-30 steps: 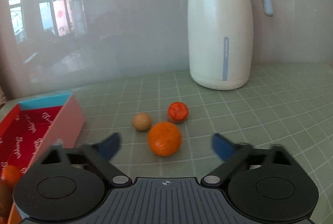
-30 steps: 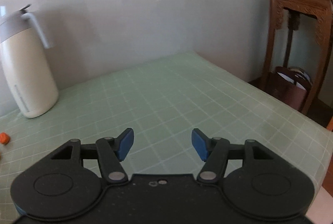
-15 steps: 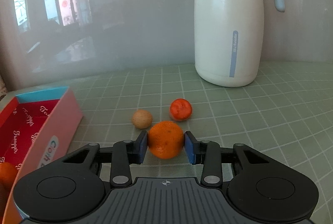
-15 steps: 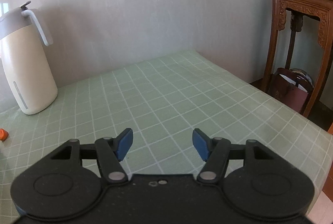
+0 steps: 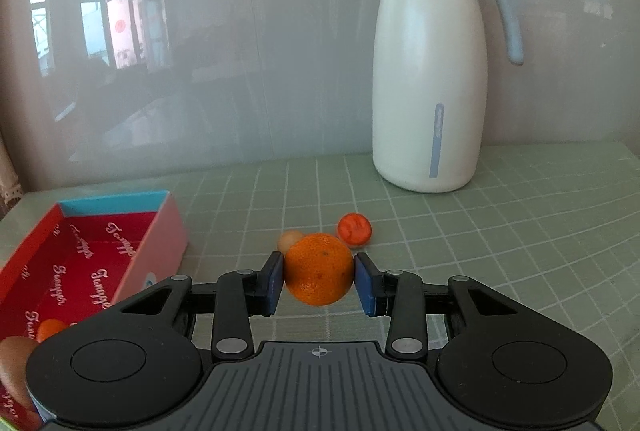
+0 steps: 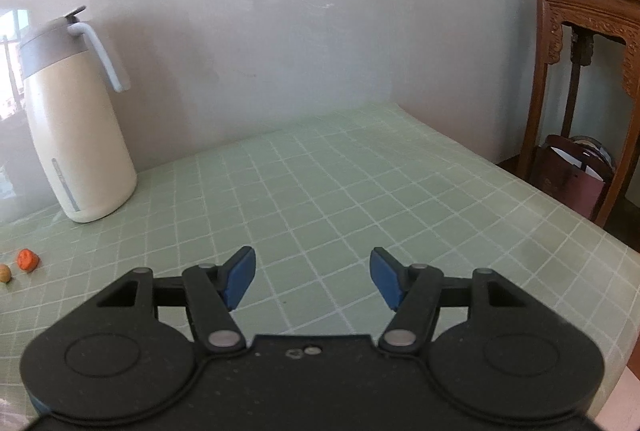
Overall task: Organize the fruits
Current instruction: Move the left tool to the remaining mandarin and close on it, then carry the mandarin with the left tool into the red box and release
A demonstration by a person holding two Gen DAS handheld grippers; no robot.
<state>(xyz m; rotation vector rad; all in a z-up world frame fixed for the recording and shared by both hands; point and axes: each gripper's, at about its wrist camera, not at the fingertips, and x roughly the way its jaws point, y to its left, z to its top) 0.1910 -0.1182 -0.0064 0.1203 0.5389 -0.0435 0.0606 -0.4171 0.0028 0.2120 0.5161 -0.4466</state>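
My left gripper (image 5: 319, 281) is shut on a large orange (image 5: 319, 269) and holds it just above the green checked table. Behind it lie a small tan round fruit (image 5: 289, 239), partly hidden by the orange, and a small red-orange fruit (image 5: 354, 229). Both also show in the right wrist view, the tan one (image 6: 4, 273) and the red-orange one (image 6: 28, 259). A red-lined pink box (image 5: 86, 263) stands at the left, with a small orange fruit (image 5: 50, 329) and a brown fruit (image 5: 14, 361) in its near end. My right gripper (image 6: 312, 281) is open and empty over bare table.
A tall white jug with a blue-grey lid and handle (image 5: 430, 71) stands at the back by the wall; it also shows in the right wrist view (image 6: 76, 127). A carved wooden stand (image 6: 580, 87) is beyond the table's right edge.
My left gripper closed on the large orange and has lifted it off the table, drawing back a little from the jug. My right gripper has barely moved and stays open.
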